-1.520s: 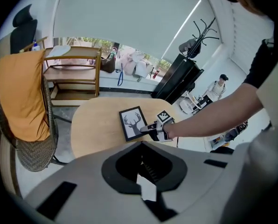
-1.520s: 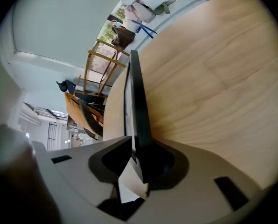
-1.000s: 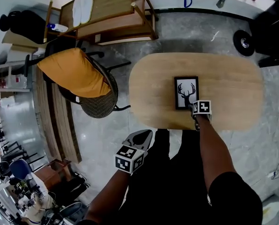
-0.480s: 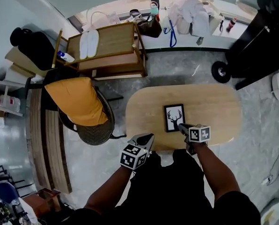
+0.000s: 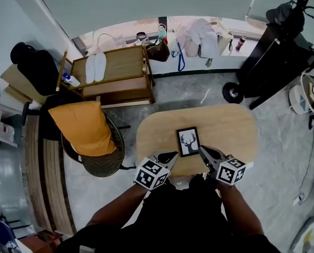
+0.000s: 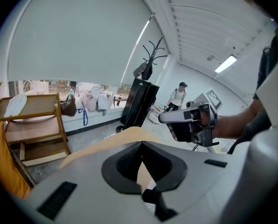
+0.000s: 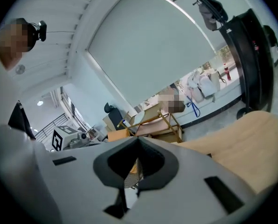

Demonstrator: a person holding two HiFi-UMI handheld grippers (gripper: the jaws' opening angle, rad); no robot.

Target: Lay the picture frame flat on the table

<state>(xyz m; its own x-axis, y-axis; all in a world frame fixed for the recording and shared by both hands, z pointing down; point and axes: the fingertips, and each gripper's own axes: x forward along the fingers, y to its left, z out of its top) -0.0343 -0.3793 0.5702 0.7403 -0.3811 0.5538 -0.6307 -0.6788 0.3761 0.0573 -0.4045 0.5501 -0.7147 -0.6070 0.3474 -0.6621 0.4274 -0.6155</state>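
The picture frame (image 5: 188,142), black-edged with a deer silhouette, lies flat on the oval wooden table (image 5: 225,125), close to its near edge. My right gripper (image 5: 203,150) hovers just right of the frame's near corner, off it, jaws shut on nothing. My left gripper (image 5: 170,155) hangs at the table's near edge, left of the frame, also shut and empty. In the left gripper view the jaws (image 6: 141,144) meet over the table edge (image 6: 97,148), with the right gripper (image 6: 190,122) ahead. The right gripper view shows its jaws (image 7: 138,141) closed and the table (image 7: 237,139) to the right.
A wicker chair with an orange cushion (image 5: 80,128) stands left of the table. Behind it is a wooden cart (image 5: 115,73) carrying white slippers. A black wheeled stand (image 5: 273,51) is at the back right. Bags (image 5: 196,33) lie along the window wall.
My right gripper has let go of the frame's near right corner, shut, and drawn back toward the table edge. The left gripper has risen beside it. The head has pulled back.
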